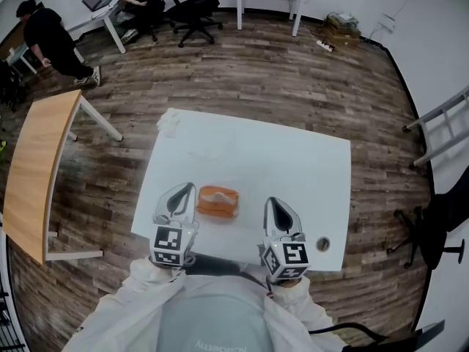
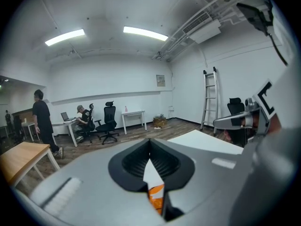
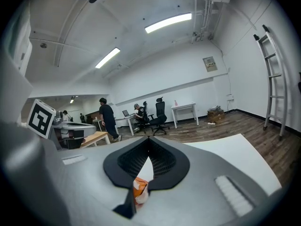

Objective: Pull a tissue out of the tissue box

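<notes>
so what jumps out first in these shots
The orange tissue box stands out on the white table, near its front edge. The left gripper and right gripper flank it, both with jaws together and holding nothing. A crumpled tissue lies at the table's far left corner.

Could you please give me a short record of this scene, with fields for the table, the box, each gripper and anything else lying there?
table: white, on a wood floor
tissue box: orange, near the table's near edge, between the two grippers, touched by neither
left gripper: left of the box, jaws together, empty
right gripper: right of the box, jaws together, empty
loose tissue: crumpled, at the far left corner
</notes>
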A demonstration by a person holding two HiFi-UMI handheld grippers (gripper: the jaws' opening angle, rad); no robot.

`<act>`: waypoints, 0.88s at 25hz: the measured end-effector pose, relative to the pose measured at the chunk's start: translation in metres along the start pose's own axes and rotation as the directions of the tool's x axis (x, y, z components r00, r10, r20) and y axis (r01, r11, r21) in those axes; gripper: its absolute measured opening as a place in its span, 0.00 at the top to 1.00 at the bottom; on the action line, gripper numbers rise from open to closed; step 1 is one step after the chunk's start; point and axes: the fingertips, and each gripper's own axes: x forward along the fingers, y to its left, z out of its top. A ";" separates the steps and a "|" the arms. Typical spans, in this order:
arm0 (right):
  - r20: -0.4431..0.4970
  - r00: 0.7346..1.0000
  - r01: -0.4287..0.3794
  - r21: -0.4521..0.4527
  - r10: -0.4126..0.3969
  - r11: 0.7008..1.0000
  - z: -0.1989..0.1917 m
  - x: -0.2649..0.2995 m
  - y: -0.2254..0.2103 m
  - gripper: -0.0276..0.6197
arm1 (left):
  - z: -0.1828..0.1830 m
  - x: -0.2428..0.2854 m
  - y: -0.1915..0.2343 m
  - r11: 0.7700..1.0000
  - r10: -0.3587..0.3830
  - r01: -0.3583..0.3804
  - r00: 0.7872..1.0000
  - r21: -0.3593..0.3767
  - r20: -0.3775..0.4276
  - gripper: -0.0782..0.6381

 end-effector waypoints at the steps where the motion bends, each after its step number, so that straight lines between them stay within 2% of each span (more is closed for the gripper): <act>1: -0.001 1.000 0.002 -0.002 -0.002 1.000 0.001 0.002 0.003 0.96 | -0.002 -0.001 0.003 1.000 -0.003 0.003 1.000 -0.005 -0.002 0.89; 10: -0.013 0.999 0.029 -0.019 -0.029 0.999 0.003 0.019 0.029 0.96 | -0.008 0.000 0.032 0.999 -0.037 0.037 0.999 -0.022 -0.001 0.89; 22: -0.011 0.996 0.088 -0.036 -0.089 0.995 0.006 0.035 0.046 0.96 | -0.012 0.011 0.046 0.993 -0.114 0.114 0.993 -0.036 0.020 0.89</act>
